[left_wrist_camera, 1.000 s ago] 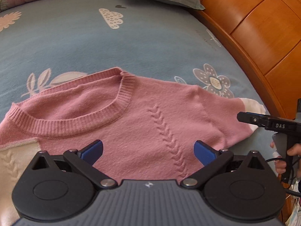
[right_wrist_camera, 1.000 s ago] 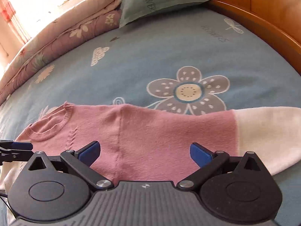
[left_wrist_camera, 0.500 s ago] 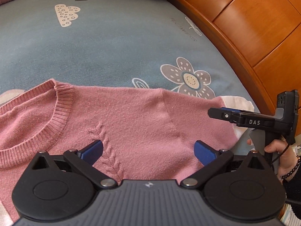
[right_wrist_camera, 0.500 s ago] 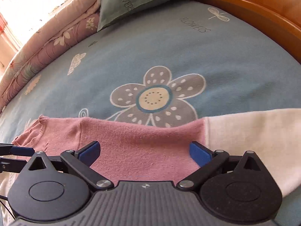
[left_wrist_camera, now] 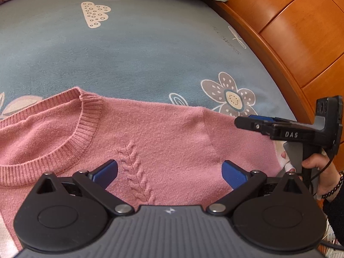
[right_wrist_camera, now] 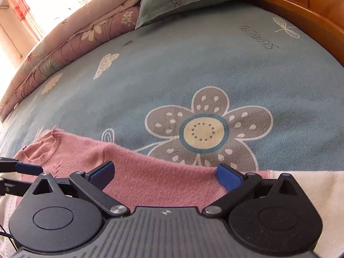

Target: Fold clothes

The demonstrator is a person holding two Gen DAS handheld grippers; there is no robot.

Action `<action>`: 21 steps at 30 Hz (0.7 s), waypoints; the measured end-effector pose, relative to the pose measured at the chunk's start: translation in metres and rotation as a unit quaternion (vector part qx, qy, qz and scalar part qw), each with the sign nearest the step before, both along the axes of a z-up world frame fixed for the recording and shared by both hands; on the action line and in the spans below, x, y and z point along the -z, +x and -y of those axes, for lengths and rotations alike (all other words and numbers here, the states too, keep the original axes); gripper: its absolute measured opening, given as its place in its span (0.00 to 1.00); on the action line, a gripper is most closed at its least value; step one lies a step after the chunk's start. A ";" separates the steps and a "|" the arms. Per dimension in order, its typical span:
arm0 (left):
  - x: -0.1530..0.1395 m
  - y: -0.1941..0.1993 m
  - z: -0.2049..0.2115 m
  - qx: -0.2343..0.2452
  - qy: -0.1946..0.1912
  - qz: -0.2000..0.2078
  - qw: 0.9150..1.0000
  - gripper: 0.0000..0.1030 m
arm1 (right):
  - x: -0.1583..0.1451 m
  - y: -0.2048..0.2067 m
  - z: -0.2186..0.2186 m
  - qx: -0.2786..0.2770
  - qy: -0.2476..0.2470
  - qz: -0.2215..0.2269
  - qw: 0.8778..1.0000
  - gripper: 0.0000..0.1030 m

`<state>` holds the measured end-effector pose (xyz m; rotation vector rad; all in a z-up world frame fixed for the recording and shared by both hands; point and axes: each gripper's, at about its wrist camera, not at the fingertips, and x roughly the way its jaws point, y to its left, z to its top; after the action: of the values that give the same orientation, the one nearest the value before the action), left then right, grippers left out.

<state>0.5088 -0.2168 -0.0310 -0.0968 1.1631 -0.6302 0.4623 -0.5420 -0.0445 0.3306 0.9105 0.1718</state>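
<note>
A pink sweater (left_wrist_camera: 163, 142) lies flat on the bed (left_wrist_camera: 139, 53). Left claw (left_wrist_camera: 169, 172) hovers over its chest, fingers apart; right claw (right_wrist_camera: 165, 173), also apart, hovers at three o'clock over the sleeve (right_wrist_camera: 150, 176).

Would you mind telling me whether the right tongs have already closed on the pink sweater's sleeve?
No, the right tongs stand wide open above the pink sweater, with its sleeve lying flat on the bed sheet between the blue pads.

Your left gripper (left_wrist_camera: 169, 171) hangs over the pink sweater (left_wrist_camera: 150, 137), its 2 blue pads spread wide either side of the cable-knit braid. The sweater lies flat on the blue bedsheet (left_wrist_camera: 139, 53). Your right gripper (left_wrist_camera: 244, 121) reaches over the sleeve beside the wooden headboard (left_wrist_camera: 301, 32).
</note>
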 end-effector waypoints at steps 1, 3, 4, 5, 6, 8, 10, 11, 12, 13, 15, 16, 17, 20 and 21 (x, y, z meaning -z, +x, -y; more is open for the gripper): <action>0.000 -0.001 -0.001 -0.002 0.000 0.000 1.000 0.99 | 0.001 -0.005 0.005 0.008 -0.015 -0.002 1.000 1.00; -0.001 -0.002 -0.004 -0.009 -0.003 -0.001 1.000 0.99 | 0.003 -0.015 0.015 0.025 -0.045 -0.007 0.999 1.00; -0.001 -0.002 -0.005 -0.012 -0.004 -0.002 1.000 0.99 | 0.004 -0.020 0.021 0.033 -0.060 -0.010 0.998 1.00; -0.001 -0.002 -0.005 -0.013 -0.006 -0.002 1.000 0.99 | 0.005 -0.025 0.026 0.041 -0.075 -0.012 0.996 1.00; -0.001 -0.003 -0.005 -0.013 -0.007 -0.003 1.000 0.99 | 0.005 -0.030 0.031 0.049 -0.090 -0.014 0.995 1.00; 0.001 -0.003 -0.005 -0.010 -0.005 -0.004 1.000 0.99 | 0.007 -0.040 0.041 0.065 -0.120 -0.019 0.990 1.00; 0.001 -0.004 -0.004 -0.004 -0.001 -0.005 1.000 0.99 | 0.009 -0.050 0.051 0.082 -0.150 -0.024 0.985 1.00; 0.001 -0.005 -0.003 -0.001 0.002 -0.004 1.000 0.99 | 0.010 -0.055 0.056 0.090 -0.165 -0.026 0.982 1.00; 0.001 -0.006 -0.003 0.002 0.005 -0.002 1.000 0.99 | 0.011 -0.060 0.064 0.099 -0.173 -0.023 0.980 1.00; 0.001 -0.007 -0.003 0.005 0.009 0.001 1.000 0.99 | 0.010 -0.062 0.078 0.114 -0.167 -0.012 0.979 1.00; 0.001 -0.009 -0.005 0.007 0.013 0.003 1.000 0.99 | 0.003 -0.058 0.090 0.139 -0.168 -0.032 0.975 1.00; 0.001 -0.009 -0.005 0.006 0.014 0.003 1.000 0.99 | -0.004 -0.061 0.091 0.152 -0.160 -0.032 0.975 1.00; 0.002 -0.010 -0.005 0.004 0.015 0.002 1.000 0.99 | -0.011 -0.065 0.087 0.155 -0.147 -0.024 0.977 1.00; 0.003 -0.011 -0.004 -0.001 0.019 -0.001 1.000 0.99 | -0.023 -0.070 0.055 0.107 -0.110 -0.018 0.988 1.00; 0.003 -0.011 -0.004 -0.002 0.020 -0.001 1.000 0.99 | -0.023 -0.070 0.039 0.085 -0.104 -0.021 0.991 1.00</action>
<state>0.4976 -0.2129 -0.0339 -0.0663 1.1773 -0.6035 0.3928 -0.5813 -0.0218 0.2177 0.9277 -0.0868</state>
